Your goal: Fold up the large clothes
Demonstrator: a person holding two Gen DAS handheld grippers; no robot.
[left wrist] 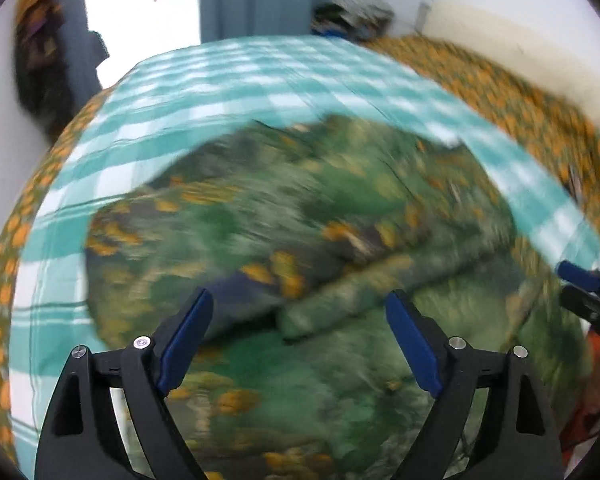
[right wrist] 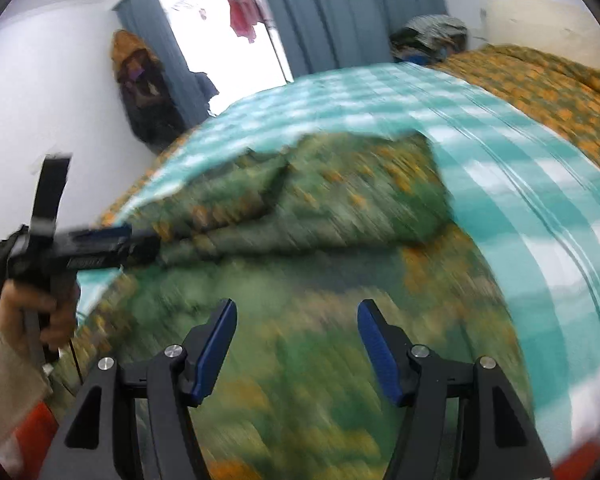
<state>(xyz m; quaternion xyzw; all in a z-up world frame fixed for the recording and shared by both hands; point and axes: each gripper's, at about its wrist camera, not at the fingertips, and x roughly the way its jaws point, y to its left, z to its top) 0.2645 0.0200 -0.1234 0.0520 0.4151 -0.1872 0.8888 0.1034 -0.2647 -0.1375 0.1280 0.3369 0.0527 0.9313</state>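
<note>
A large green garment with orange flowers (left wrist: 300,220) lies on a teal and white checked sheet (left wrist: 204,80) on the bed. It is blurred by motion in both views. A fold of it makes a thick ridge across its middle (right wrist: 300,208). My left gripper (left wrist: 300,320) is open and empty just above the garment's near part. It also shows from the side in the right wrist view (right wrist: 128,236), over the garment's left edge. My right gripper (right wrist: 298,328) is open and empty above the garment's near part. Its tips show at the right edge of the left wrist view (left wrist: 576,276).
An orange-flowered bedspread (right wrist: 540,76) covers the bed under the checked sheet (right wrist: 520,184). A pile of clothes (right wrist: 428,36) lies at the bed's far end. Grey-blue curtains (right wrist: 340,12) and a bright doorway are behind. A dark hanging bundle (right wrist: 140,80) is on the left wall.
</note>
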